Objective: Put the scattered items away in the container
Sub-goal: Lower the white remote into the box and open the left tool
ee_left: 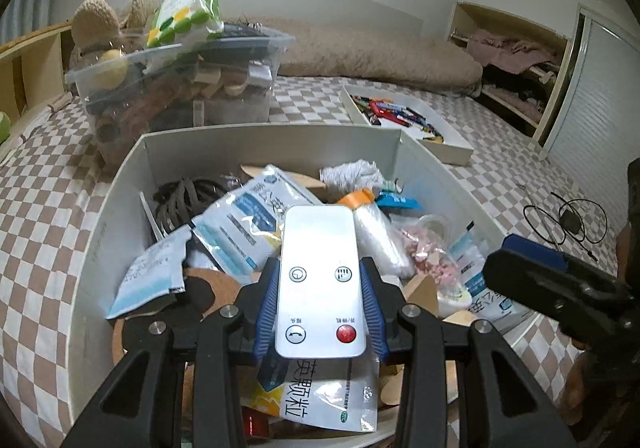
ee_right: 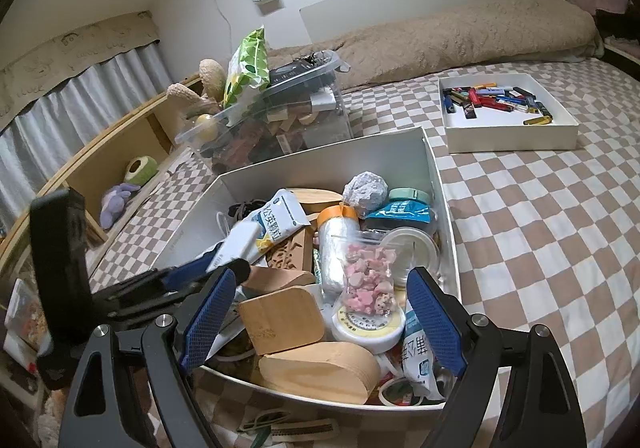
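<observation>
Over the white box [ee_left: 116, 183], the left gripper [ee_left: 320, 312] is clamping a white remote [ee_left: 320, 280] between its blue pads, holding it above the sachets and other clutter piled inside. Off to the right, the other gripper is poking into frame.

From the right wrist view, the right gripper [ee_right: 320, 312] is hanging wide open with nothing in it, hovering over the box's [ee_right: 436, 175] near end, right above a bag of pink bits [ee_right: 368, 280] and a wooden block [ee_right: 284, 320].
</observation>
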The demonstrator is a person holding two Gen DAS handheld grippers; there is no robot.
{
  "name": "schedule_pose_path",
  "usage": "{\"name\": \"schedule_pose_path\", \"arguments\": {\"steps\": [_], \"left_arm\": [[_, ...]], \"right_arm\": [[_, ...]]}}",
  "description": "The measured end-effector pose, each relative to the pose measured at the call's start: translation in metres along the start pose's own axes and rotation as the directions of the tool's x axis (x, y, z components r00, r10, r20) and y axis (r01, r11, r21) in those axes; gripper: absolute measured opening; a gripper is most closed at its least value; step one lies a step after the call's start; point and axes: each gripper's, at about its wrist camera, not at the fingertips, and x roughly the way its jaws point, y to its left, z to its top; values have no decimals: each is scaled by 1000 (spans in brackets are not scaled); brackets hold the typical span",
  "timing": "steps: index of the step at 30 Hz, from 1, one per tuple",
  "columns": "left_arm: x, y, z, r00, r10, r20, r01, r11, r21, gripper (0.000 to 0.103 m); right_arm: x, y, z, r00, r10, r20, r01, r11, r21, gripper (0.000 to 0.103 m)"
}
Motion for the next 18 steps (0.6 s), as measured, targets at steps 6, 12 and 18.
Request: {"name": "schedule_pose_path", "arguments": {"steps": [6, 12, 18], "left_arm": [[-1, -1, -2, 1000, 21, 7, -21, 1000, -1, 48], [-7, 2, -1, 1000, 25, 18, -25, 1000, -10, 48], [-14, 2, -2, 999, 35, 27, -35, 999, -5, 48]], "right_arm": [[0, 0, 0, 1000, 3, -1, -3, 1000, 0, 88], [-1, -1, -1, 1000, 5, 0, -5, 1000, 2, 88], [-2, -2, 0, 1000, 10, 2, -10, 1000, 3, 88]]}}
